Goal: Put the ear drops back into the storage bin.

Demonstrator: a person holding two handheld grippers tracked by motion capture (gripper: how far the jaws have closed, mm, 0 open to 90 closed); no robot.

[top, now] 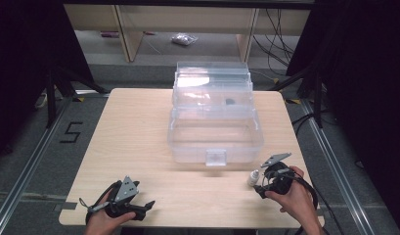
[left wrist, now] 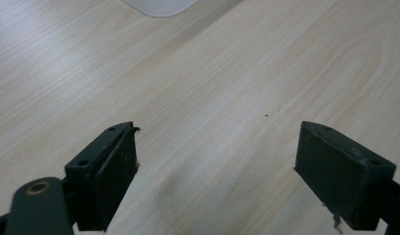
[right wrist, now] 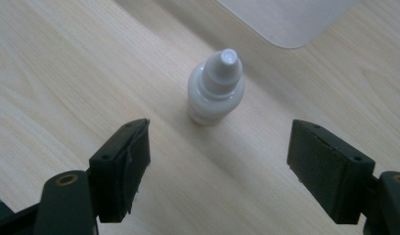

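Two grippers sit near the table's (top: 139, 112) front edge, and neither holds anything. The right gripper (right wrist: 217, 161) has its jaws spread wide with nothing between the pads; the bottle (right wrist: 216, 90), a small white dropper with its cap on, stands upright just ahead of the jaws, roughly on their centre line and clear of both. From above, the same bottle (top: 254, 177) stands just off the tip of the right gripper (top: 262, 183), on the side toward the box (top: 214, 147). The clear box lies farther ahead of that gripper, its lid thrown back and its main well bare apart from a small dark item in the raised tray; I cannot tell what that is.

The left gripper (left wrist: 214, 169) is likewise released, jaws wide apart over bare wood, with a corner of the box (left wrist: 161, 6) well ahead of it. Above, the left gripper (top: 139, 208) rests low by the near edge, far off to the side of the bottle.

As I judge it, the work is at its start: the box is already open, but the bottle is not yet gripped, lifted or placed. Left to do: bring the jaws around it, close, carry it forward and set it inside.
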